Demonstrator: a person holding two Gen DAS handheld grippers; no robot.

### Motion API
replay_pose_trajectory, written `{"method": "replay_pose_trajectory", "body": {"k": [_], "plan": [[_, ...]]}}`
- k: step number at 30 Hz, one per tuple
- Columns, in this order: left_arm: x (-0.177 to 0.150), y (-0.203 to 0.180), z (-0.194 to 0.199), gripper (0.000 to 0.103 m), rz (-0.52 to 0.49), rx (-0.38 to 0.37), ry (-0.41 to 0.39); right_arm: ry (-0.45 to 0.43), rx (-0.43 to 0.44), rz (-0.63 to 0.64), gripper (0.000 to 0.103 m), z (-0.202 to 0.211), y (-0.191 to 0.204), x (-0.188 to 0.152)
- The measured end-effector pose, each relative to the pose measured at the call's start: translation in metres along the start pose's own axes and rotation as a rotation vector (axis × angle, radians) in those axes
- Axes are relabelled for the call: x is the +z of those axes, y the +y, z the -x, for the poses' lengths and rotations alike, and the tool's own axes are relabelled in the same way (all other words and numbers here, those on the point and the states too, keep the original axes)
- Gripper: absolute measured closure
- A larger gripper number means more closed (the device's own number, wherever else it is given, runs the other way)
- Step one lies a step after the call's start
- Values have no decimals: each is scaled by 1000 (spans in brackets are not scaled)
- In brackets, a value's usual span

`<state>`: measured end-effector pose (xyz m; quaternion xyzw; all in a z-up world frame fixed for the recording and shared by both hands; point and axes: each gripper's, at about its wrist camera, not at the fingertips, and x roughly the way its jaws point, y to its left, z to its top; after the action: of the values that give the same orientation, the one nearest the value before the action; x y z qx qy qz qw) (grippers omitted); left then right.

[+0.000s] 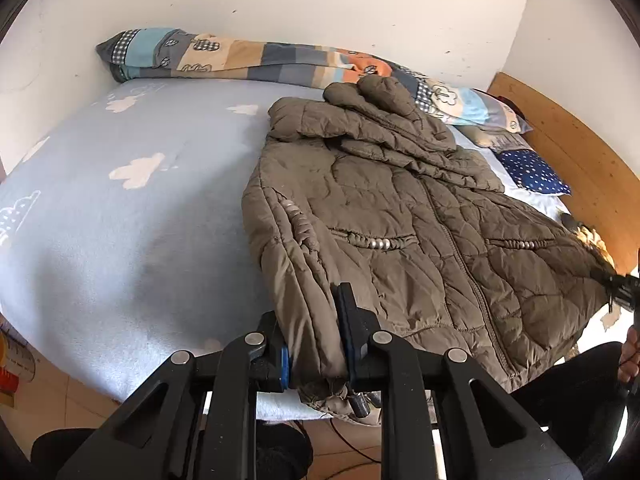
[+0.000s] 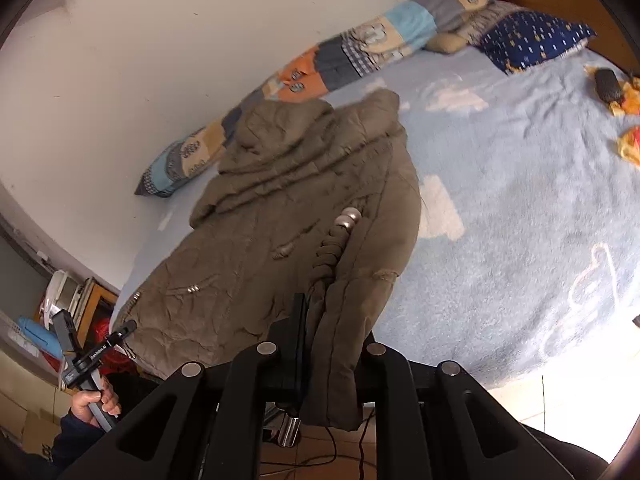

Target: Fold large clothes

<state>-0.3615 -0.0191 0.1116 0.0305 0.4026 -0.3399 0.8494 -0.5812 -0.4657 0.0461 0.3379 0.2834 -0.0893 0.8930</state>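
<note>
My left gripper (image 1: 316, 344): jaws clenched on jacket (image 1: 400, 216) hem corner. My right gripper (image 2: 320, 344): jaws clenched on opposite hem corner, fabric bunched between pads. Jacket's near edge lifted off bed (image 1: 120, 220), rest spread flat, hood toward wall. Beyond: patchwork quilt (image 1: 240, 58) along wall, blue pillow (image 2: 532, 38) by headboard (image 1: 580, 152).

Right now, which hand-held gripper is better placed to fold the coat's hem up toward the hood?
Neither alone. The left hand-held gripper and right hand-held gripper each clamp a hem corner of the coat.
</note>
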Motion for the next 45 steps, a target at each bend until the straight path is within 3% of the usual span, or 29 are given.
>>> {"method": "replay_pose_trajectory", "body": {"k": [5, 10, 17, 25, 30, 37, 45], "plan": [[10, 4, 13, 84, -14, -33, -5, -69, 13, 18, 90, 26, 5, 20], [41, 9, 30, 84, -24, -72, -64, -134, 18, 56, 90, 40, 18, 56], [118, 5, 46, 84, -26, -108, -165, -211, 29, 92, 90, 45, 39, 127], [213, -7, 21, 84, -58, -79, -236, -265, -22, 66, 90, 10, 39, 217], [272, -10, -23, 84, -56, -41, -242, -269, -74, 84, 90, -38, 37, 271], [337, 11, -137, 83, -3, 56, -171, -220, -182, 75, 90, -145, 9, 334], [346, 27, -268, 79, 32, 131, -55, -87, -289, 6, 89, -265, -47, 343]]}}
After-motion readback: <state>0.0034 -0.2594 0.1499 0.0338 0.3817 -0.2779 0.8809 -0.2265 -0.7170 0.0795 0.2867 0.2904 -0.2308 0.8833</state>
